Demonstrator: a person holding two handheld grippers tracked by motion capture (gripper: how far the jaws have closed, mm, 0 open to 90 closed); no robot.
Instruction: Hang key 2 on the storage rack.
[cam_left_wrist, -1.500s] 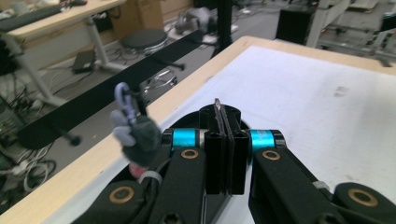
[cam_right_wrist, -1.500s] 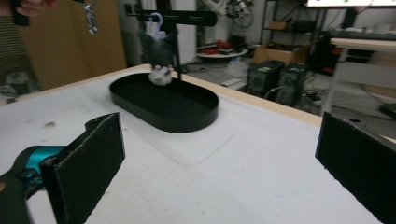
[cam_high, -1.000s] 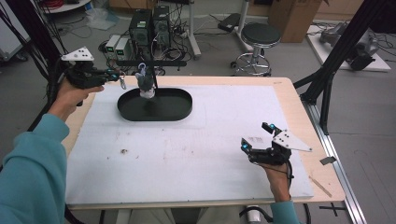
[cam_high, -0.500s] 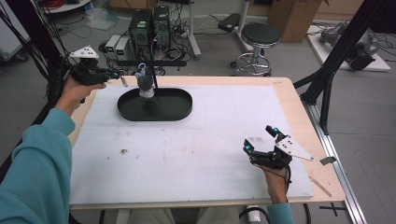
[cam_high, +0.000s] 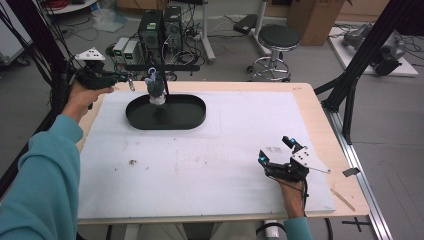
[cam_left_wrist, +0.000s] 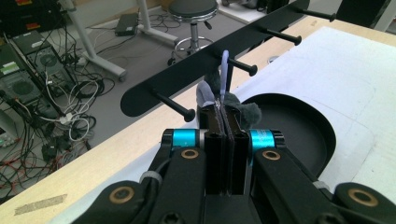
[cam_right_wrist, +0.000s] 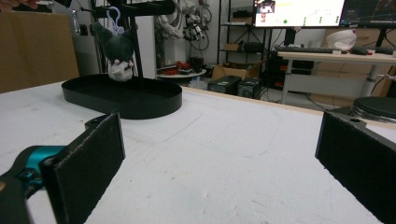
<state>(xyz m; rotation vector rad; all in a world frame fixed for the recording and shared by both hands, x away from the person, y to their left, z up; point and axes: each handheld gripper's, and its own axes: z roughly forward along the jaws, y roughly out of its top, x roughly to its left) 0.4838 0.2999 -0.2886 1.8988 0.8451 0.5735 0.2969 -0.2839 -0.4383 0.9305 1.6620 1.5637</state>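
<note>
Now, high view: the left gripper (cam_high: 131, 82) sits at the far left corner of the tabletop (cam_high: 310, 107), higher and farther back than a second ago, when it was level with the rack's arm. The plush keychain (cam_high: 156, 90) hangs on the black rack (cam_high: 165, 67) above the oval black tray (cam_high: 195, 112). The right gripper (cam_high: 274, 150) rests near the front right, shifted slightly toward the edge since the earlier frames. My reading: the hanging is done or nearly so, and the left hand (cam_high: 82, 97) is backing off.

Left gripper view: the fingers (cam_left_wrist: 215, 135) are pressed together, with a thin shiny sliver showing at their tips; whether they are pinching it, I cannot tell. The keychain's pale loop (cam_left_wrist: 225, 70) rises just beyond, to a peg (cam_left_wrist: 243, 67) of the rack.

Right gripper view: its fingers (cam_right_wrist: 88, 168) are spread wide, holding nothing; the plush hangs well apart, over the tray.

Surface: white mat, lightly scuffed, on a wooden top. Room: computer towers, tangled cables and a stool (cam_high: 280, 37) behind; a monitor (cam_right_wrist: 299, 11) and desks in the right gripper view.
</note>
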